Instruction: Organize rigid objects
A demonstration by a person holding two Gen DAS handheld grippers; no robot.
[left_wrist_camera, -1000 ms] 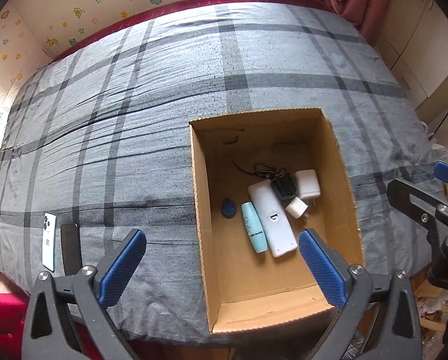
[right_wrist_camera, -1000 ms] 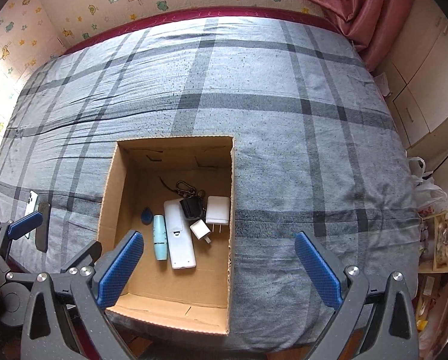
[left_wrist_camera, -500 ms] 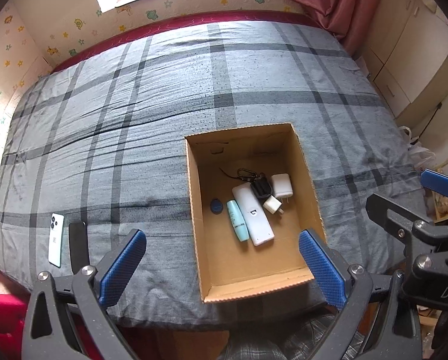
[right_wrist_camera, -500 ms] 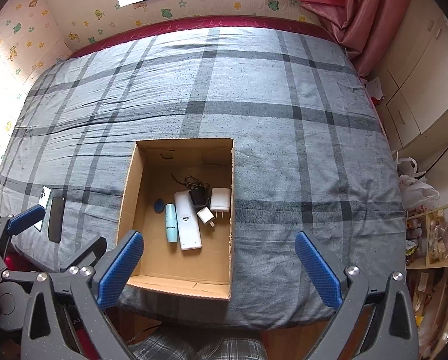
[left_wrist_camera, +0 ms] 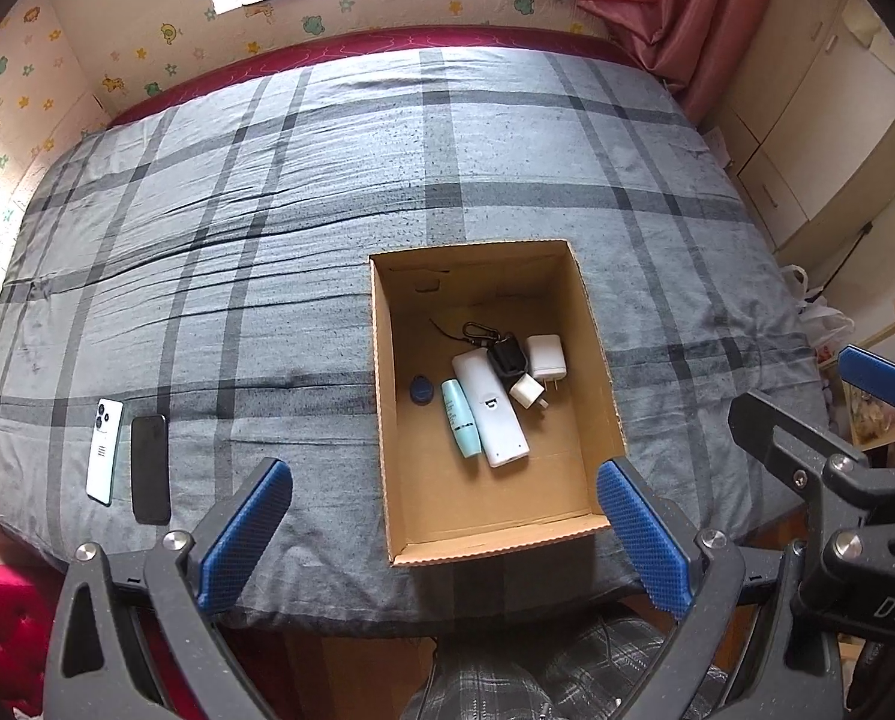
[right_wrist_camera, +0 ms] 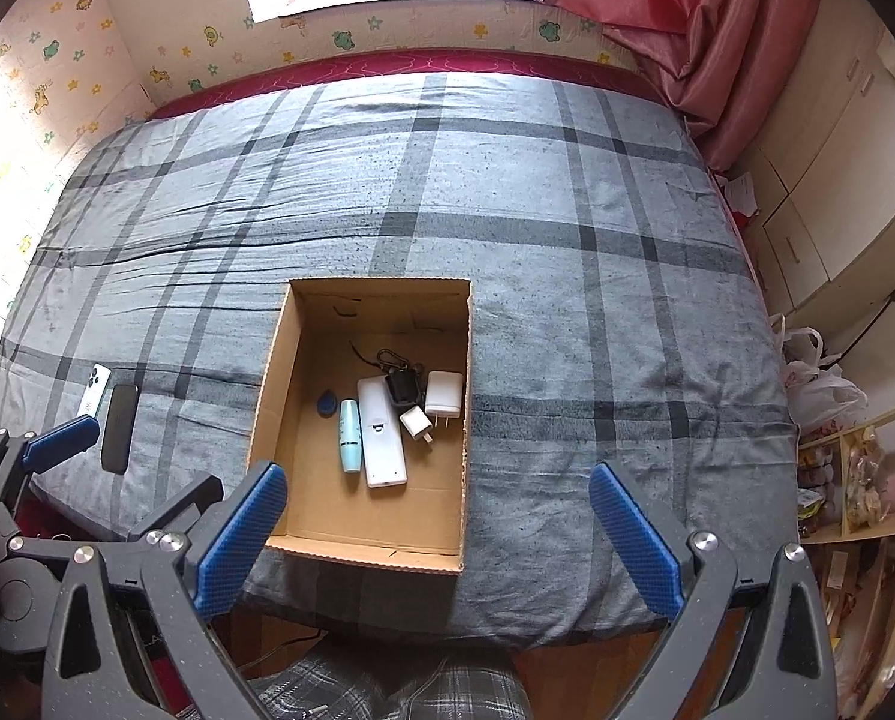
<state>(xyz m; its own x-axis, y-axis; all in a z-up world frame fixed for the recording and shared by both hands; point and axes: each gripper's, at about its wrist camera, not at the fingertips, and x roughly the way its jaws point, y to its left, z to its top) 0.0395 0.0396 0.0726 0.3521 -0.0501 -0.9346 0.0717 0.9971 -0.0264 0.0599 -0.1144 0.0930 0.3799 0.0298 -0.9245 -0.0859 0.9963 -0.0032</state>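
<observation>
Cardboard box (left_wrist_camera: 597, 354) sits open on a grey plaid bedspread (left_wrist_camera: 303, 228), near the bed's front edge. Inside, lying flat on the box floor: white remote (left_wrist_camera: 490, 409), pale blue tube (left_wrist_camera: 460, 418) touching its left side, small dark blue tag (left_wrist_camera: 421, 389) just left of the tube. Behind the remote, a black item with a clip and cord (left_wrist_camera: 503, 353) (possibly a key fob; too small to tell), a large white charger (left_wrist_camera: 546, 356) and a small white plug cube (left_wrist_camera: 526, 391). Two phones on the bedspread well left of the box, side by side: white one (left_wrist_camera: 104, 451), black one (left_wrist_camera: 150, 468). Left gripper (left_wrist_camera: 444, 531) held above the bed edge, jaws spread wide, empty. Right gripper (right_wrist_camera: 438, 531) likewise spread wide and empty, over the box's near right corner.
</observation>
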